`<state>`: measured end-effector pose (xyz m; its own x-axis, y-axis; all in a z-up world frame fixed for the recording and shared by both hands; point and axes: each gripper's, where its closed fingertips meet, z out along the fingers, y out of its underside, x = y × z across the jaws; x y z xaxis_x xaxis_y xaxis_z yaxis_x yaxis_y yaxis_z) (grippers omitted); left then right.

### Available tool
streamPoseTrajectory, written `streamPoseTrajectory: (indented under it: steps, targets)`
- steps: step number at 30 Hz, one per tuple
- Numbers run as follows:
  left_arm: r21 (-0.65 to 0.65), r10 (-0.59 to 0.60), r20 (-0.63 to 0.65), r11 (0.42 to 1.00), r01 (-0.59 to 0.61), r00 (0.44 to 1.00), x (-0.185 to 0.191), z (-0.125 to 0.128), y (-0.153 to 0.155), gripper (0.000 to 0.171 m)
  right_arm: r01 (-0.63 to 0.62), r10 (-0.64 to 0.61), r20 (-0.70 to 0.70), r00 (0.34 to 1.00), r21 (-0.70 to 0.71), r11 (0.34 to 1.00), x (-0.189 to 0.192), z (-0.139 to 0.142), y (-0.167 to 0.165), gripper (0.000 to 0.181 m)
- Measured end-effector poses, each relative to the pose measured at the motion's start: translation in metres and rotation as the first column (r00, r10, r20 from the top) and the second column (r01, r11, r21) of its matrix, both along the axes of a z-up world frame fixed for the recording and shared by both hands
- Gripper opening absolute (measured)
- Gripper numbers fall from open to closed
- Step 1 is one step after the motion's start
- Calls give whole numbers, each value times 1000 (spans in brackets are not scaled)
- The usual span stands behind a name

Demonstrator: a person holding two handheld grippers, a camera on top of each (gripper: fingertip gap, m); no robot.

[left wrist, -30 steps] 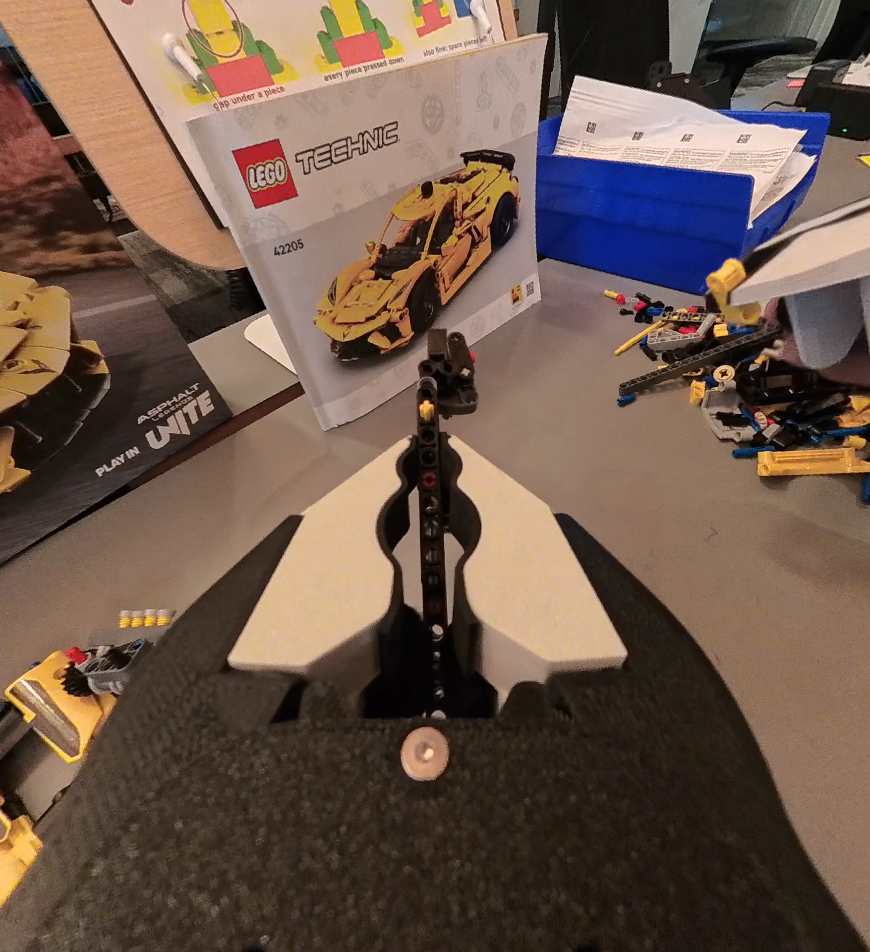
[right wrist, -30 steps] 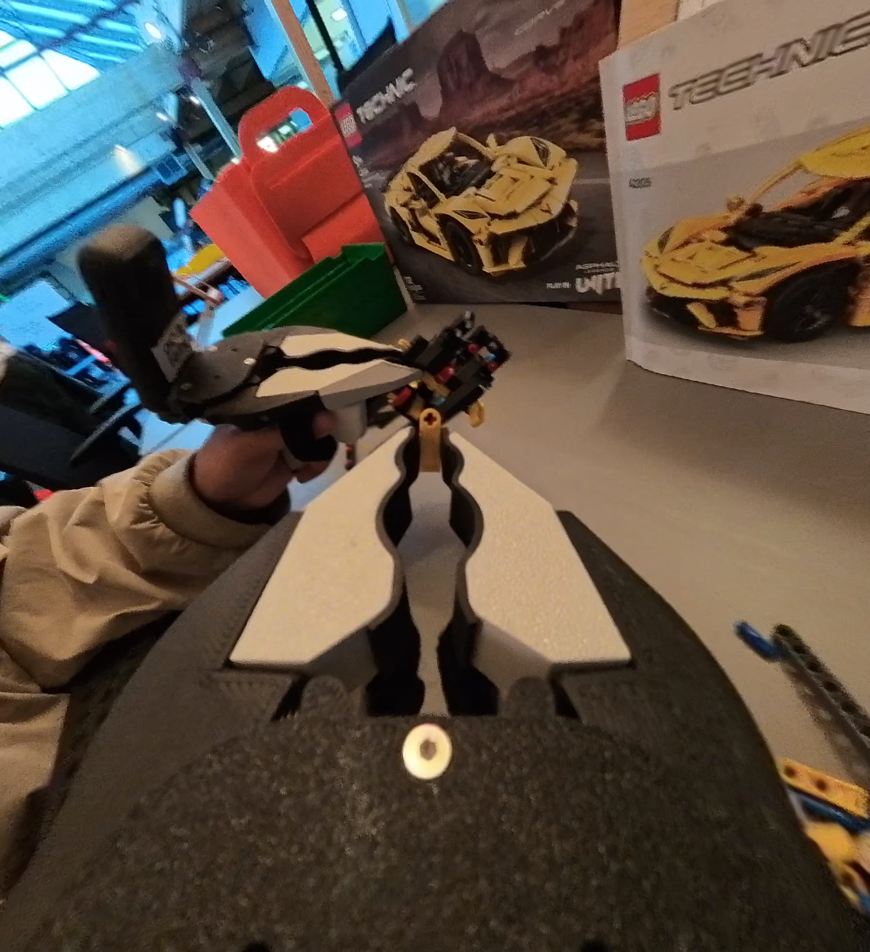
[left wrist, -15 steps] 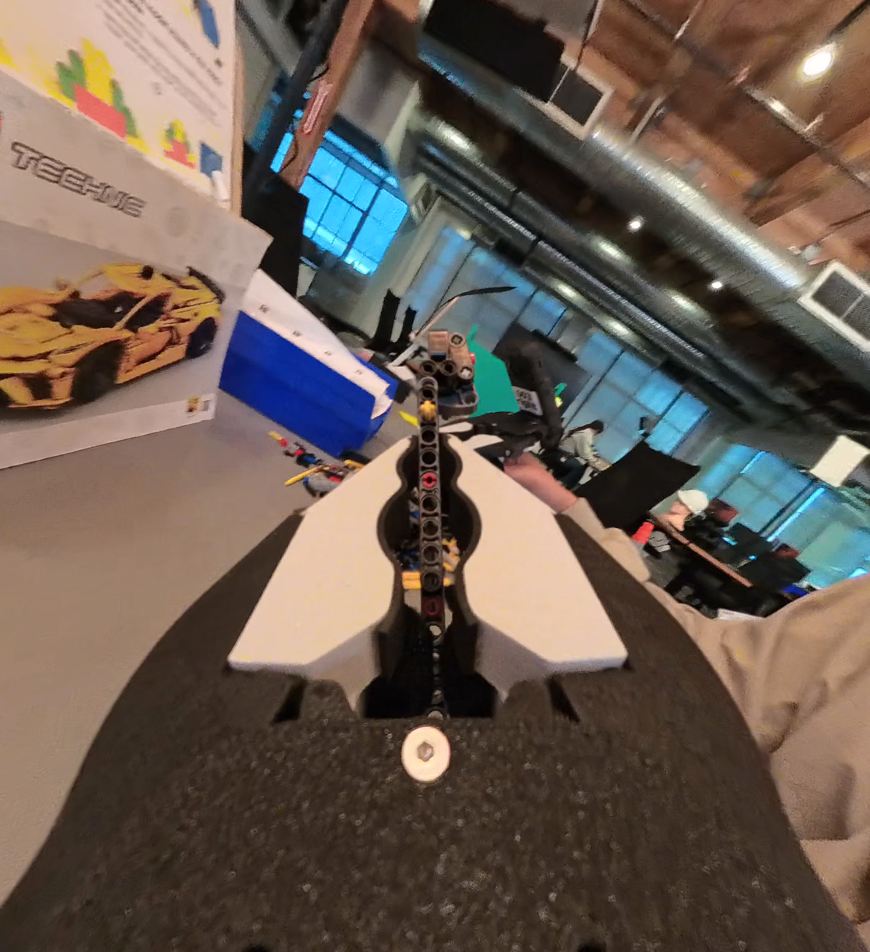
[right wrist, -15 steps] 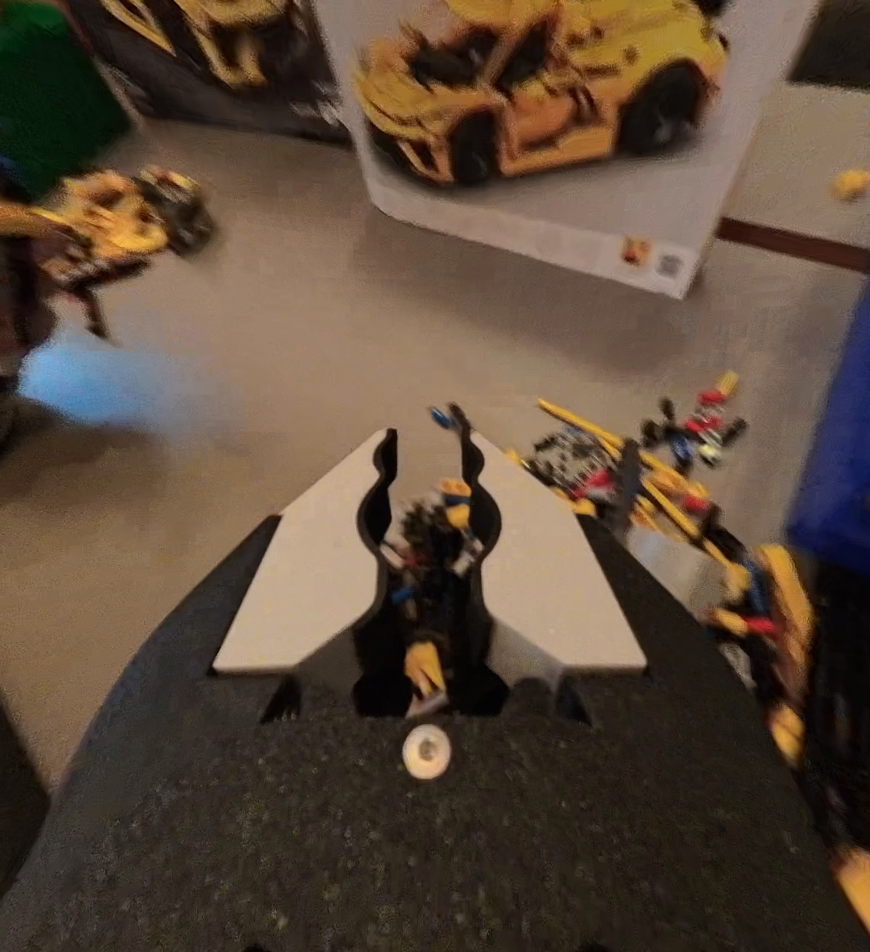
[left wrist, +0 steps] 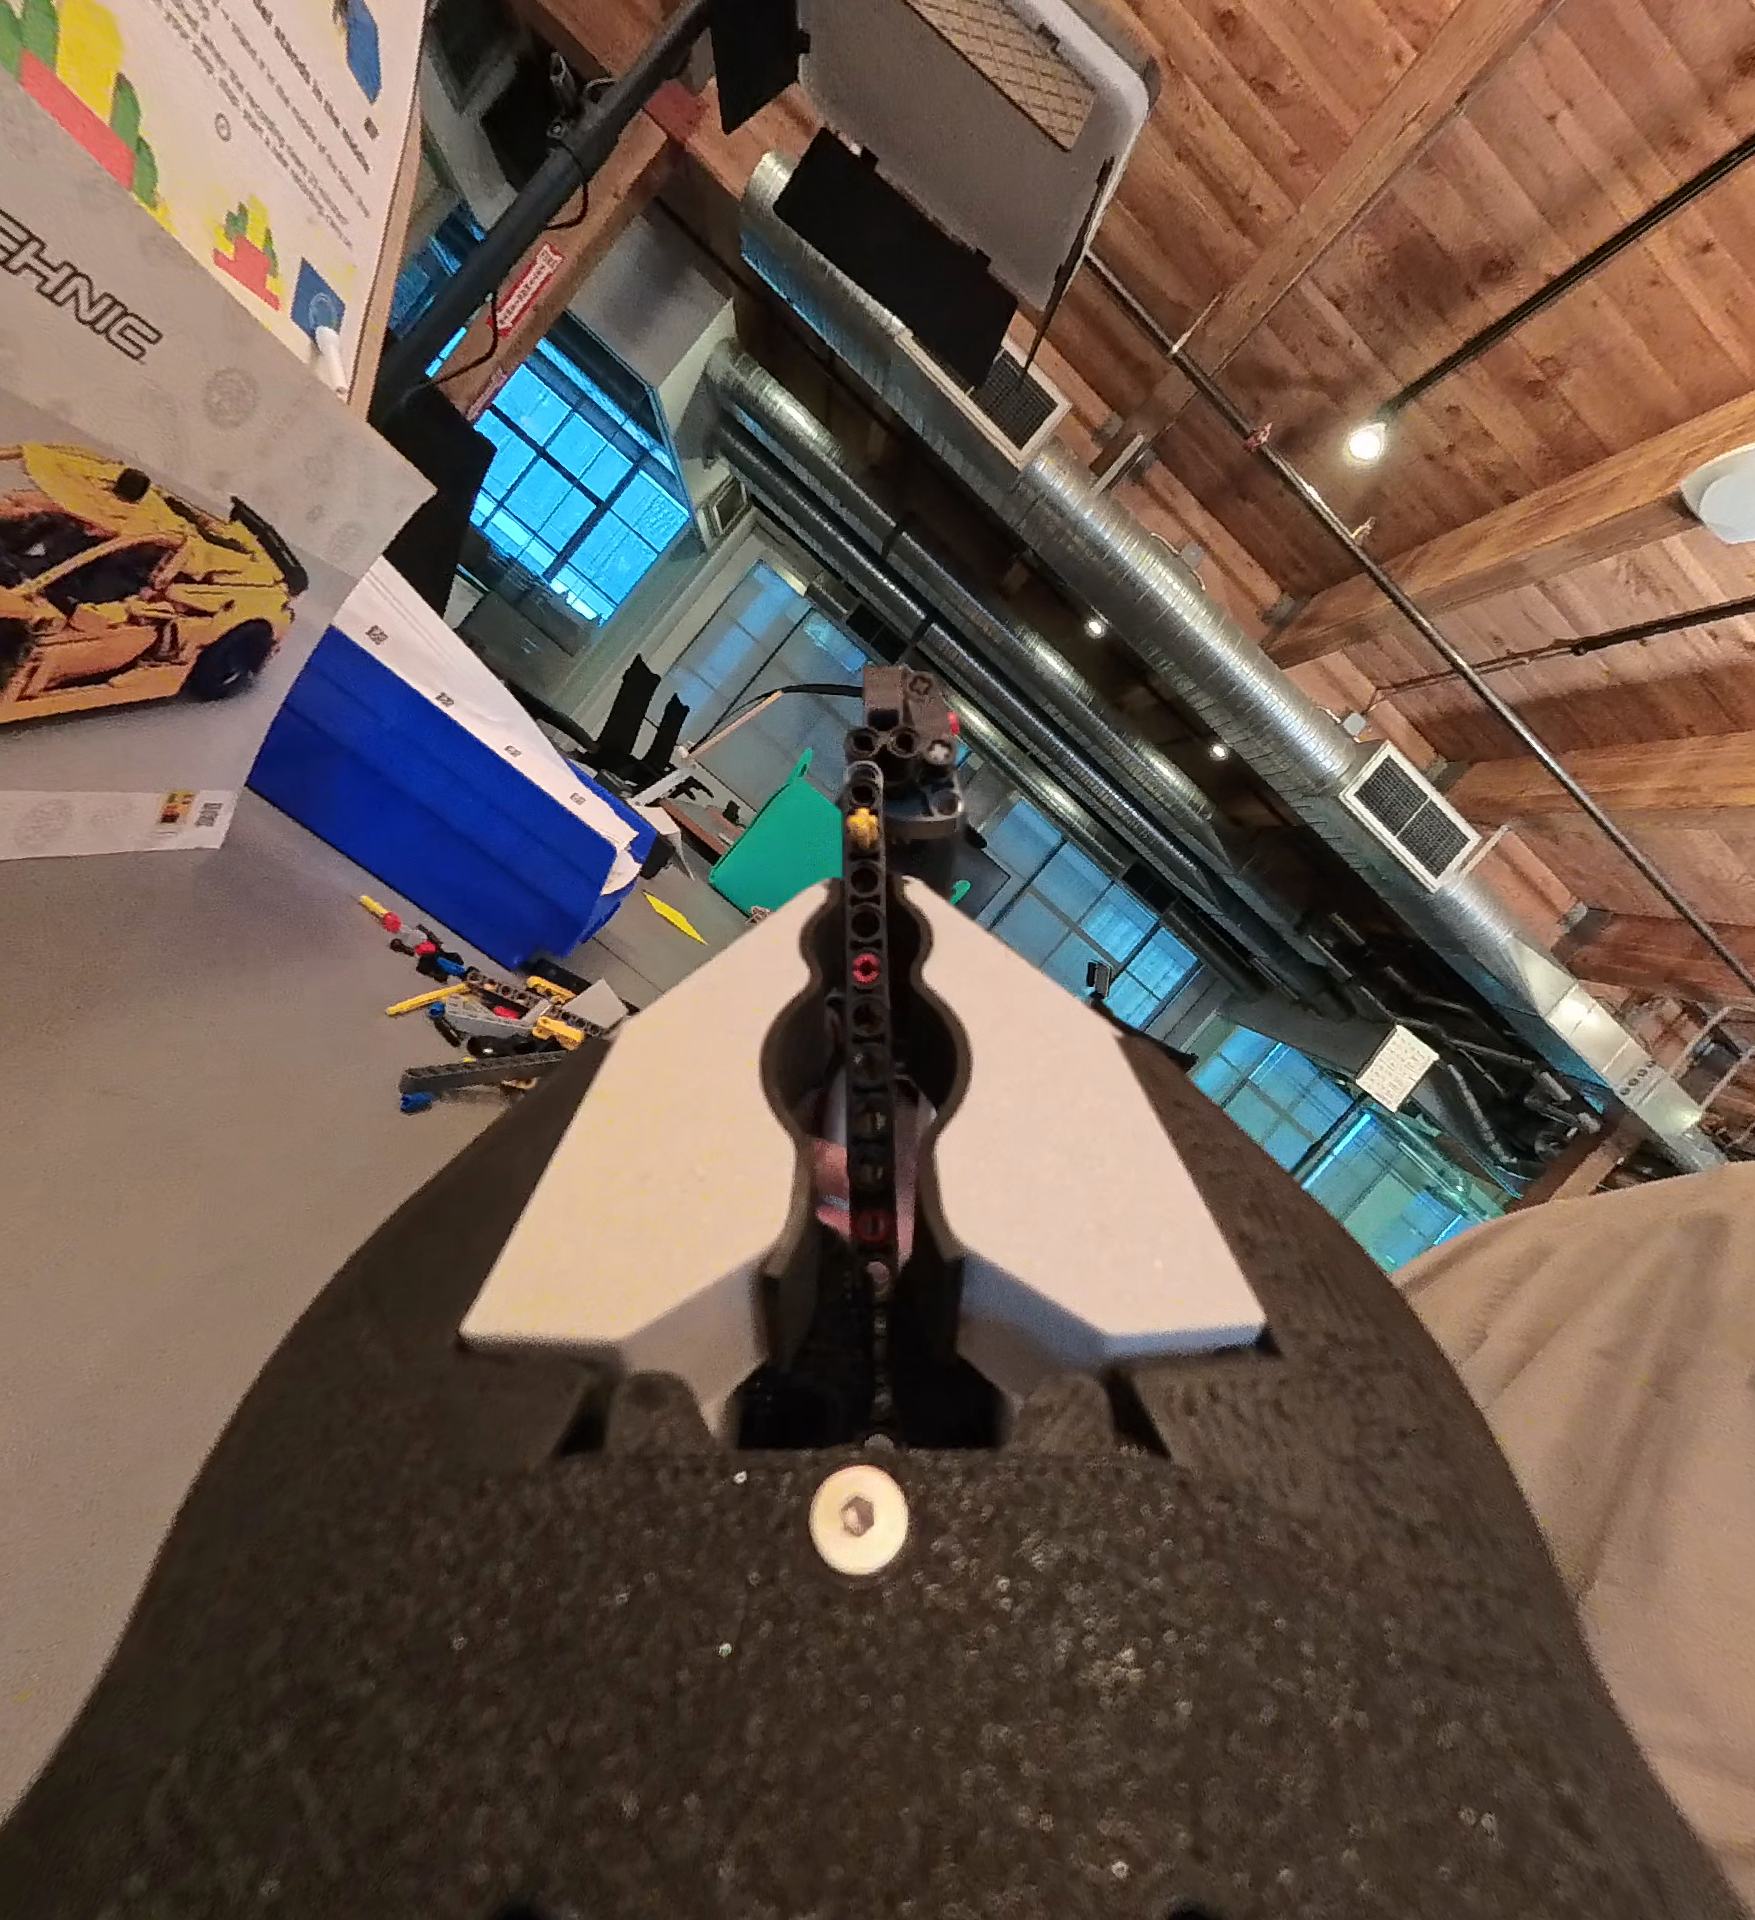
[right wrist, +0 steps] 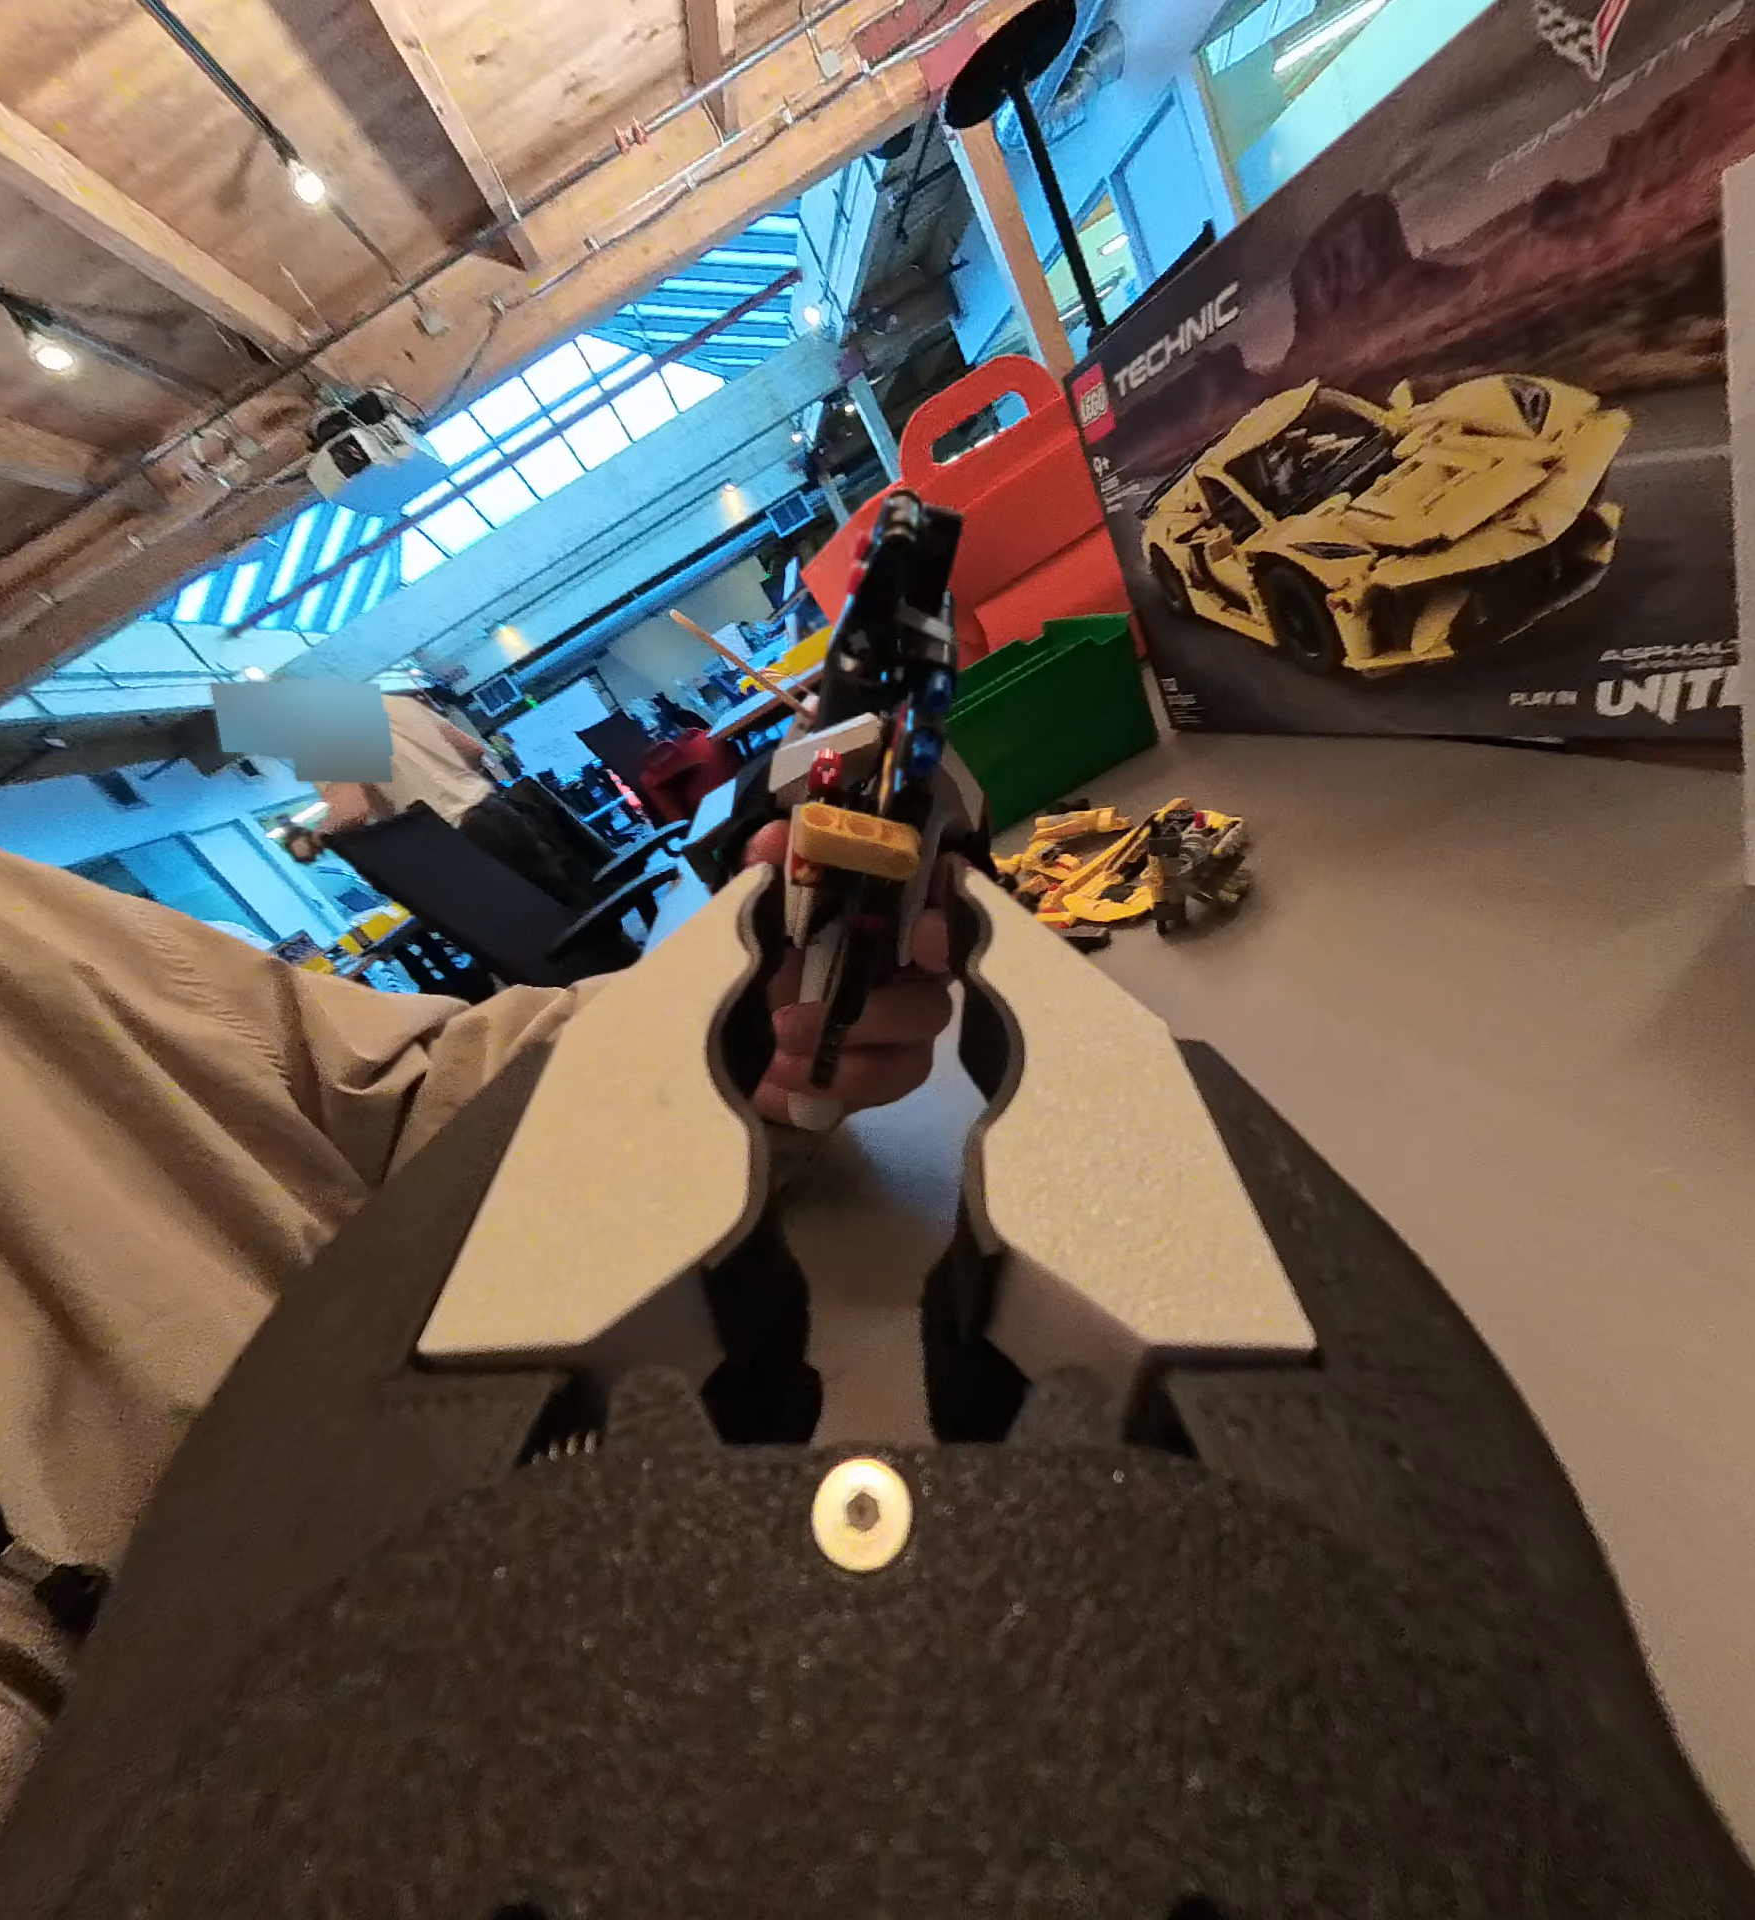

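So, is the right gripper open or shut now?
Open: the right gripper shows a clear gap between its fingers, which touch nothing.

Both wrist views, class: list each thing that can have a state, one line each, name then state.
left gripper: jaws shut on the black beam assembly.
black beam assembly: held upright in the air, clear of the table.
right gripper: jaws open, empty, close to the assembly.
blue bin: holding white papers.
loose parts: scattered on the grey table.
yellow car section: lying on the table.

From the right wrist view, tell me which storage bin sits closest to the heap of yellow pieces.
The green bin, just behind the heap of yellow pieces; the red bin stands farther back.
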<state>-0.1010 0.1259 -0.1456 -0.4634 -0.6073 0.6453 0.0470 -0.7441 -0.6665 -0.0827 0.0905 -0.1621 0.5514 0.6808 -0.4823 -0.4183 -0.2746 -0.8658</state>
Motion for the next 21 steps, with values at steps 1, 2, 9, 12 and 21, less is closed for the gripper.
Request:
streamPoseTrajectory:
  steps: [1, 2, 9, 12, 21]
  targets:
    - [10, -1, -6, 1000, 1, 1000, 1, -1, -1, 6, 6, -6, 2, 1000, -2, 1000, 0, 0, 0, 30]
    - [23, 1, -13, 1000, -1, 1000, 2, -3, -3, 7, 5, -6, -13, 1000, -9, 1000, 0, 1, 0, 29]
    - [187, -1, -65, 982, 13, 998, 5, -11, -14, 7, -63, 59, -43, 997, -101, 993, 3, -5, -5, 22]
    - [267, -94, -99, 956, 117, 991, 1, -15, -29, 8, -114, 113, -12, 993, -108, 988, 2, -3, -15, 22]
    - [316, -178, -192, 920, 232, 965, -5, -30, -39, 36, -139, 155, 108, 982, -143, 980, -1, -12, -28, 22]
